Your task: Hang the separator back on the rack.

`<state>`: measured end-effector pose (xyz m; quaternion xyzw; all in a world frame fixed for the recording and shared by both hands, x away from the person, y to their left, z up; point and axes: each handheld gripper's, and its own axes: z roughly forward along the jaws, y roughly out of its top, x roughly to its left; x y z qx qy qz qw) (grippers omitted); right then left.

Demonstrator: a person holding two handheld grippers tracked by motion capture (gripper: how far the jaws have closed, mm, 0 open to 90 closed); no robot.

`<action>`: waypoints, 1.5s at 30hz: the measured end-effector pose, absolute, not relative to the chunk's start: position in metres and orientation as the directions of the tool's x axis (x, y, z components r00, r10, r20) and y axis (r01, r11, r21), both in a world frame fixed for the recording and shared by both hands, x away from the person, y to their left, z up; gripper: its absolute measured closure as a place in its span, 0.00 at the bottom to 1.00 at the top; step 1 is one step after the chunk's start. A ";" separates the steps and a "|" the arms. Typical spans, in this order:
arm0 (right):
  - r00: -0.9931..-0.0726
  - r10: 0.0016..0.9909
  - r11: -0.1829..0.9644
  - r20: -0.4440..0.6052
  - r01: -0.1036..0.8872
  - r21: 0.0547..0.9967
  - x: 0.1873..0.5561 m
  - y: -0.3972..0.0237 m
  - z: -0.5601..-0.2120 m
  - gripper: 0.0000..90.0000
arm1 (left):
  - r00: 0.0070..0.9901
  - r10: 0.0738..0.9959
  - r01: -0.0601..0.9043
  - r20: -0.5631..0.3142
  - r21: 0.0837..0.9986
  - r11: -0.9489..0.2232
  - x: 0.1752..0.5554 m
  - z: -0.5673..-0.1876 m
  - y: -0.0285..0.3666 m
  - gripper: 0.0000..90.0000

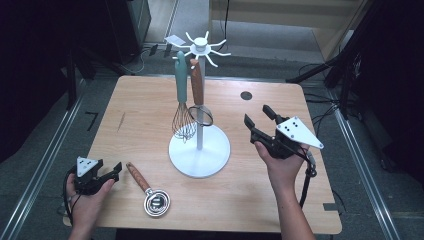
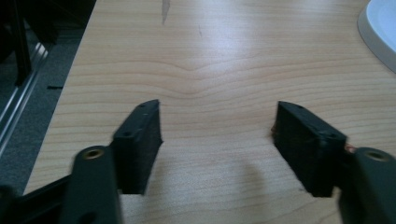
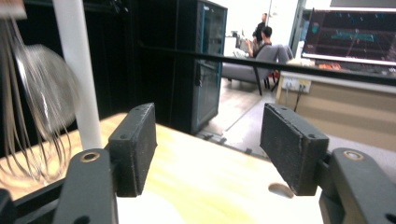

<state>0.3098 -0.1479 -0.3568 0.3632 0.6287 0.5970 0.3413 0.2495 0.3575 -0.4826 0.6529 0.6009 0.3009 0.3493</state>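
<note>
Nearest you, your left gripper (image 1: pixel 111 172) rests low at the front left corner of the bench (image 1: pixel 145 100), held in your left hand (image 1: pixel 86 200). Its fingers (image 2: pixel 140 140) stand apart with bare wood between them; they clamp on nothing.

Just to the right of that gripper lies the small strainer (image 1: pixel 150 192), flat on the bench. Its wooden handle points up and left toward the left gripper's fingertips, close to them but apart, and its round metal bowl lies nearer the front edge.

Your right hand (image 1: pixel 282 167) holds the right gripper (image 1: pixel 257 117) above the right half of the bench, tilted up and away from you. Its fingers (image 3: pixel 135 144) are likewise apart and hold nothing; in the right gripper view only the bench top and the room beyond show between them.

Farther in, near the middle of the bench, stands the white utensil stand (image 1: pixel 199 150), upright on its round base, to the left of the right gripper and apart from it. From the hooks at its top hang a whisk (image 1: pixel 182 105) with a teal handle and, just beside it, a wooden-handled strainer (image 1: pixel 199 100), whose metal ring sits against the pole. In the right gripper view the whisk's wires and the pole show blurred at the left.

Beyond the stand, a dark round hole (image 1: pixel 246 95) marks the far right part of the bench.
</note>
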 end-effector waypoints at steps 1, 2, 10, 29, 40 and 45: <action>-0.503 0.864 0.023 0.004 0.049 0.999 0.310 -0.148 -0.357 0.40 | 0.097 0.995 0.570 -0.031 0.821 -0.030 0.249 -0.483 0.357 0.41; -0.499 0.867 0.027 0.006 0.058 0.998 0.309 -0.151 -0.361 0.40 | 0.099 0.995 0.572 -0.033 0.820 -0.029 0.249 -0.483 0.357 0.46; -0.456 0.889 0.014 0.046 0.128 0.992 0.300 -0.176 -0.393 0.37 | 0.169 0.978 0.596 -0.120 0.803 -0.005 0.250 -0.483 0.359 0.83; -0.359 0.929 -0.003 0.094 0.248 0.969 0.269 -0.225 -0.450 0.33 | 0.281 0.939 0.624 -0.196 0.781 -0.024 0.248 -0.483 0.352 1.00; -0.341 0.933 -0.001 0.116 0.317 0.948 0.251 -0.247 -0.475 0.33 | 0.322 0.927 0.615 -0.192 0.787 -0.051 0.242 -0.482 0.341 1.00; -0.321 0.933 -0.051 0.164 0.333 0.942 0.252 -0.250 -0.480 0.33 | 0.367 0.911 0.618 -0.189 0.781 -0.086 0.243 -0.482 0.332 1.00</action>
